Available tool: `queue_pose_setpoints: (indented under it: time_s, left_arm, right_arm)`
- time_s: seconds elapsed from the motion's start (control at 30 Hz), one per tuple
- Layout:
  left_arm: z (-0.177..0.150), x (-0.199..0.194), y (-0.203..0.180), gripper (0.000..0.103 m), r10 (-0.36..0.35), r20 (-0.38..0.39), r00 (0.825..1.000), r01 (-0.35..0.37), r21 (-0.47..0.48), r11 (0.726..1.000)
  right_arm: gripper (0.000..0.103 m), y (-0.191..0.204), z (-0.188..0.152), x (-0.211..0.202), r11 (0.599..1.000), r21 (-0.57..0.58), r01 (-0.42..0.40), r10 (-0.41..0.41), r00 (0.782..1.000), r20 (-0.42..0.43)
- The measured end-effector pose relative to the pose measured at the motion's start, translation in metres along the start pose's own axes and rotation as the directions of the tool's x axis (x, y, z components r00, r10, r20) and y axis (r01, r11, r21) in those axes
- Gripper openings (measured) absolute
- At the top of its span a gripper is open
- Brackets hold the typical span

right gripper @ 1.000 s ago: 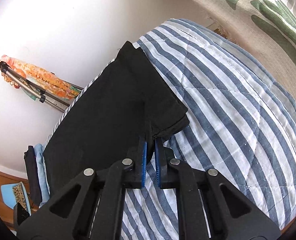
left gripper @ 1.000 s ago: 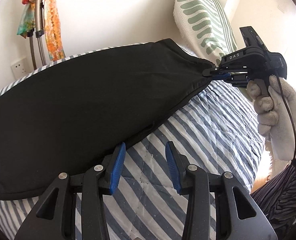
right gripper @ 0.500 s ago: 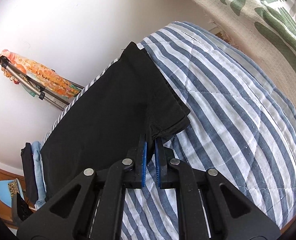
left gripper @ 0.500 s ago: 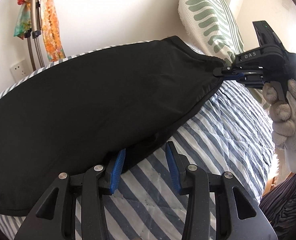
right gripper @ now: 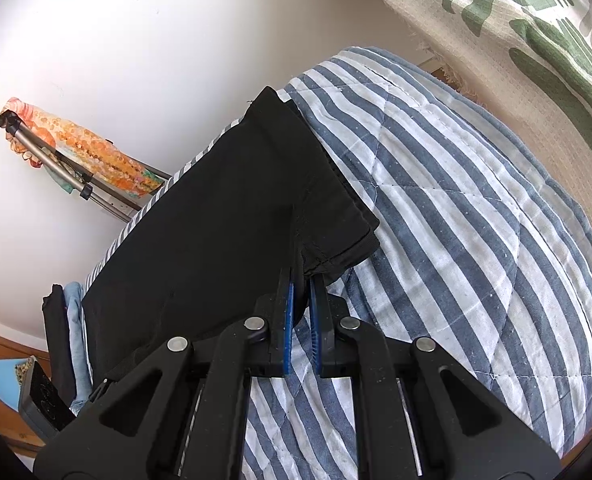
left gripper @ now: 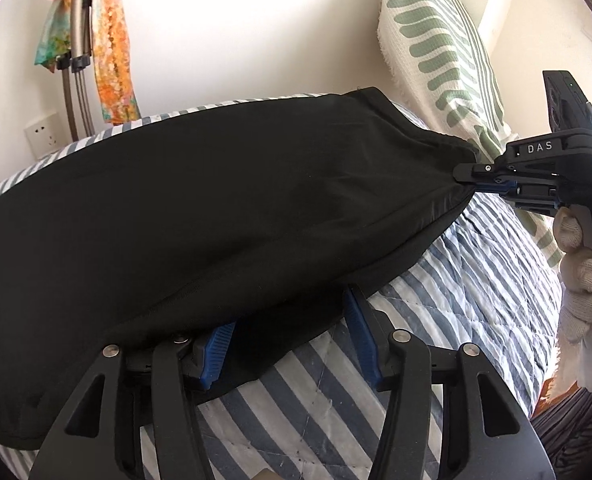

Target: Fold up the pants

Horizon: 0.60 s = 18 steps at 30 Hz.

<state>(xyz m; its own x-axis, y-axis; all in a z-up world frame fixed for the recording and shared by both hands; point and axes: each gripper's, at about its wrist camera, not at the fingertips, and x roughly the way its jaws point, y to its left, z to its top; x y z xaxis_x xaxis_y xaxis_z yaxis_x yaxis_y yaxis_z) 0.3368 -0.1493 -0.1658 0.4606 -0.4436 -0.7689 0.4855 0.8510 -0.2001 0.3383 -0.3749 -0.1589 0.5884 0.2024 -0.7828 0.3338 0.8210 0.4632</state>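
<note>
Left wrist view shows your left gripper [left gripper: 287, 332] right at the near edge of the black pants [left gripper: 215, 208]. A second ago its two blue pads stood beside that edge, with only striped quilt between them. Now the jaws are opening wider, and the hem has come in between them. The left pad [left gripper: 215, 354] is partly tucked under the cloth and the right pad [left gripper: 358, 330] stands just past it. They do not squeeze anything yet (so this side is not held). That looks like you are getting ready to grab the near edge for the next fold.

Your right gripper [right gripper: 300, 320] has not changed. Its jaws are nearly shut, pinching a corner of the pants, and the cloth pulls to a tight point there. You can see that too in the left wrist view, far on the right, with your gloved hand [left gripper: 584, 276] on the handle.

The pants lie flat on the striped quilt [left gripper: 448, 312], stretched from the near left to the far right. On the near and right sides there is lots of bare quilt, so you have room to swing the cloth over. Farther back it gets tight. A green leaf pillow [left gripper: 436, 44] leans right behind the pinched corner, and the far edge of the pants runs close to the white wall [left gripper: 235, 20]. A metal rack with an orange scarf [left gripper: 111, 40] stands at the far left, well away.
</note>
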Motion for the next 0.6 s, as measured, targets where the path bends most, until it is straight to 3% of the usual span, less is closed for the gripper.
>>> queue_pose_setpoints:
  time_s: [0.2,0.33,0.6]
  left_arm:
    - [0.004,-0.001,-0.016,0.062,-0.093,0.043,0.995,0.093,0.003,0.996]
    - [-0.005,-0.013,-0.019,0.038,-0.135,0.021,0.991,0.134,0.016,0.991]
    - [-0.029,-0.017,-0.023,0.033,-0.133,-0.070,0.989,0.138,0.067,0.988]
  right_arm:
    - [0.007,0.000,0.000,0.001,1.000,0.002,0.011,-0.011,1.000,0.001]
    - [0.007,-0.002,0.001,-0.001,1.000,0.004,0.013,-0.013,1.000,0.005]
    - [0.007,-0.005,0.001,0.002,1.000,0.007,0.030,-0.030,1.000,0.002]
